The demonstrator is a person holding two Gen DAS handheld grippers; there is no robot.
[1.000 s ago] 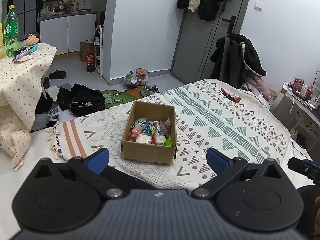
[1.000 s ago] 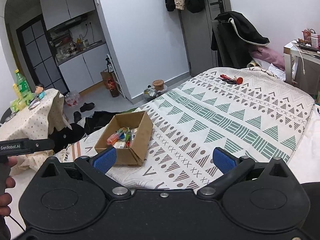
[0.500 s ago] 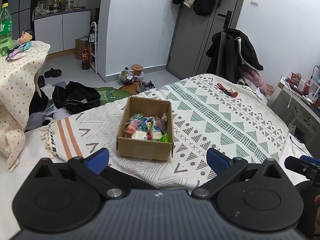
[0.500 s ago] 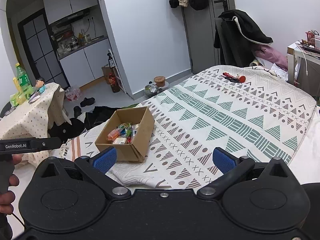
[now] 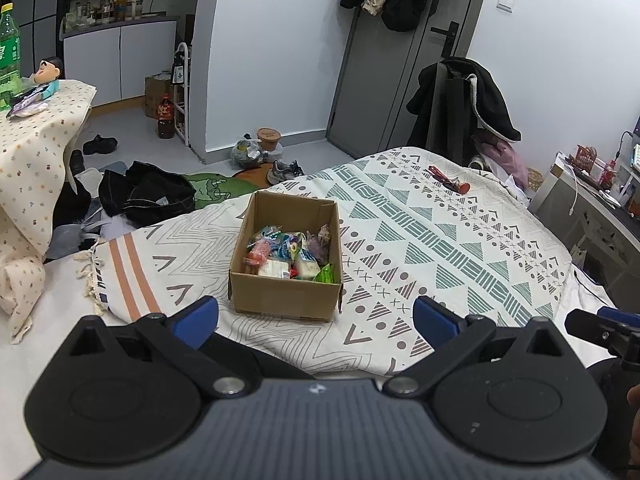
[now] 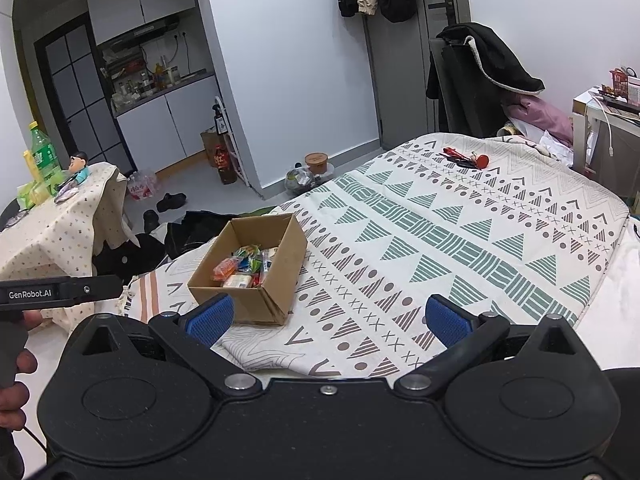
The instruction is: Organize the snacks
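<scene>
Wide open patterned bedspread (image 6: 460, 240) right of the open brown cardboard box (image 5: 286, 276); only small red items (image 6: 464, 159) far behind it.

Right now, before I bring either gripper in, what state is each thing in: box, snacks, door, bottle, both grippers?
cardboard box: open-topped, upright on the bed blanket.
snacks: piled loose inside the box.
left gripper: open, empty.
right gripper: open, empty.
grey door: closed.
green bottle: upright, capped, on the side table.
</scene>
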